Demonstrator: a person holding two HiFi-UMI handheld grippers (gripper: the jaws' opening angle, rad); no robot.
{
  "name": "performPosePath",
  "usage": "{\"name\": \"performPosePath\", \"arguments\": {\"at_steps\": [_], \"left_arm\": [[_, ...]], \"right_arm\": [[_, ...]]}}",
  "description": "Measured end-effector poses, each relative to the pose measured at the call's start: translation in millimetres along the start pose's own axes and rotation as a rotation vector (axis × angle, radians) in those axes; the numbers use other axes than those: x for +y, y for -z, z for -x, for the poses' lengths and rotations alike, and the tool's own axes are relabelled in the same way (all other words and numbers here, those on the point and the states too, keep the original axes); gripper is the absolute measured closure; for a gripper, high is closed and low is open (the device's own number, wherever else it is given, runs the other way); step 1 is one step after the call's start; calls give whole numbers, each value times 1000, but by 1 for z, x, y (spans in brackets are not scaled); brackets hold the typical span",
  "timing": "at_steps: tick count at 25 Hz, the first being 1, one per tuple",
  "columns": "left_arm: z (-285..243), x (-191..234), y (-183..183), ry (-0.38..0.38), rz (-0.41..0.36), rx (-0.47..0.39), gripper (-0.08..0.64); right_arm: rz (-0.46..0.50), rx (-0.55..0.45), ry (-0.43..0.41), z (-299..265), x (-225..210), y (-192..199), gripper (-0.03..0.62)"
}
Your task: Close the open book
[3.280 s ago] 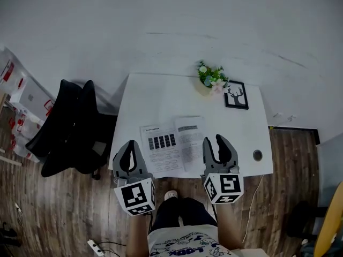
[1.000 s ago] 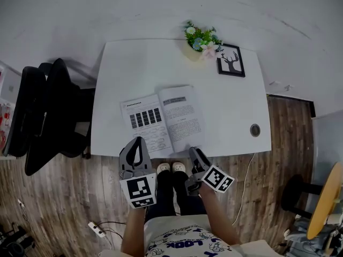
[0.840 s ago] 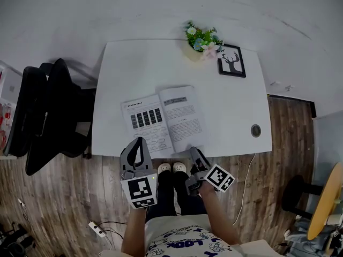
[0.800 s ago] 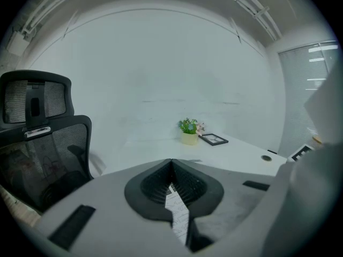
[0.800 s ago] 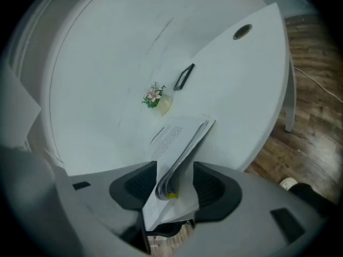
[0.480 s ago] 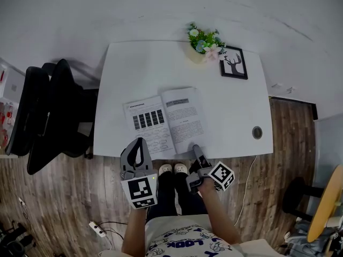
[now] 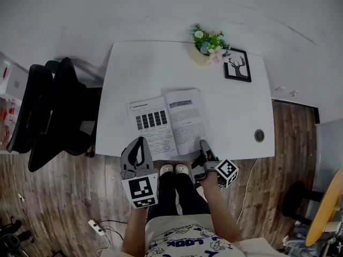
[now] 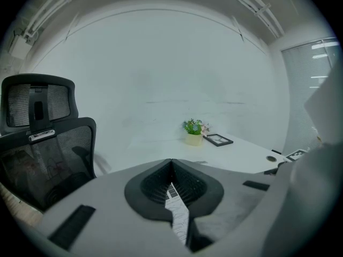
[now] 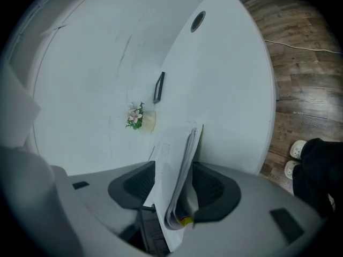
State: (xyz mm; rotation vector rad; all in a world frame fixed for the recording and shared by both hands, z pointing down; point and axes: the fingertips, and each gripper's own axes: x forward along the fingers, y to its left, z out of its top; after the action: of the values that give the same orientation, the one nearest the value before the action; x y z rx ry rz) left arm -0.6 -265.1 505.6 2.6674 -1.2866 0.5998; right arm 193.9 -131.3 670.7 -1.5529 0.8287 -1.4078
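Open white-paged paper book lies nr front edge of white rectangular table. R gripper on its side at book's near-right corner, jaws just been opening, now wide; page edges between them, pads prob not pressing. L gripper by near-left corner, tips together, empty.

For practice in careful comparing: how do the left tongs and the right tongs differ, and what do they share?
The left tongs are shut and empty; the right tongs stand open, having just been opening, with the book's right-hand pages between them. The left tongs sit level; the right tongs are rolled sideways. Both point toward the book from the table's front edge.
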Motion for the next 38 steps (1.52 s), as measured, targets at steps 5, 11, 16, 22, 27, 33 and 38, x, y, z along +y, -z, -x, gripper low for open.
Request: {"name": "performPosePath", "arguments": {"at_steps": [5,11,16,22,27,33,38], "left_arm": [[0,2,-3,-10,2,-2,537],[0,3,-5,-18,4,-5,537],[1,3,-5,-24,10,-9,538],[5,2,-10,-25,16,-24,537],[10,4,-13,-37,23,-37,537],[20,10,-18,-57,34,-58,537],[31,17,-20,-80,45,-73,538]], "right_arm": [[9,-15,6,0,1,-7,382],[14,-62,21,4,-2,-13,517],[119,-58,-7,10,11,-10,540],[313,-36,-13,13,29,-4,555],[450,-11,-36,17,42,2,557],[666,14,-62,22,59,13,557],[787,41,-103,27,79,30,557]]}}
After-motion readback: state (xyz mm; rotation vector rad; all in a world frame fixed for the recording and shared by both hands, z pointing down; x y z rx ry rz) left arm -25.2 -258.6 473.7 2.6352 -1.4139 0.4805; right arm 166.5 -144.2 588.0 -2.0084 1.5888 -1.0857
